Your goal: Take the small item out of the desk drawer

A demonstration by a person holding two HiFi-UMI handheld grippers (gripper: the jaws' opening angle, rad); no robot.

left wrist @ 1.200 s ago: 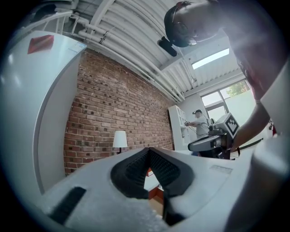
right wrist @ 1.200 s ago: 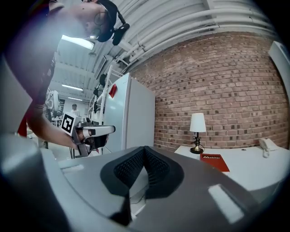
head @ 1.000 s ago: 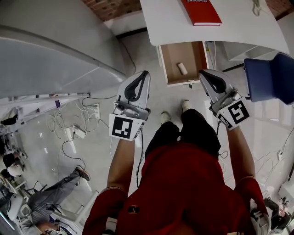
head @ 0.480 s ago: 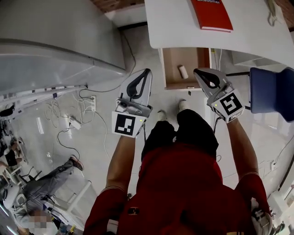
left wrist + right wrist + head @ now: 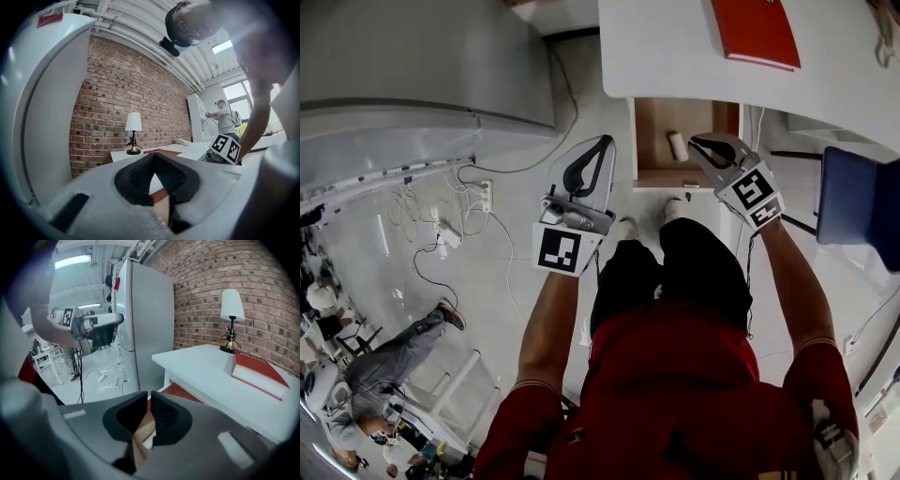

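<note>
The wooden desk drawer [image 5: 654, 127] stands pulled out under the white desk [image 5: 675, 47]. A small white cylindrical item [image 5: 677, 146] lies on the drawer floor near its right side. My right gripper [image 5: 697, 142] reaches over the drawer's front right corner, just right of the item. Its jaws are opening, with a narrow slit between them and nothing gripped. In the right gripper view the gripper [image 5: 149, 395] shows the drawer's wood [image 5: 142, 427] below its tips. My left gripper [image 5: 606, 141] hangs left of the drawer, shut and empty, its tips [image 5: 153, 155] meeting.
A red book [image 5: 755, 28] lies on the desk, and a lamp [image 5: 232, 317] stands at its back. A tall grey fridge [image 5: 412, 66] is to the left, a blue chair [image 5: 862, 206] to the right. Cables and a power strip [image 5: 441, 225] lie on the floor.
My right gripper has moved forward, from in front of the drawer to over its front right corner. The left gripper has kept its place left of the drawer.
</note>
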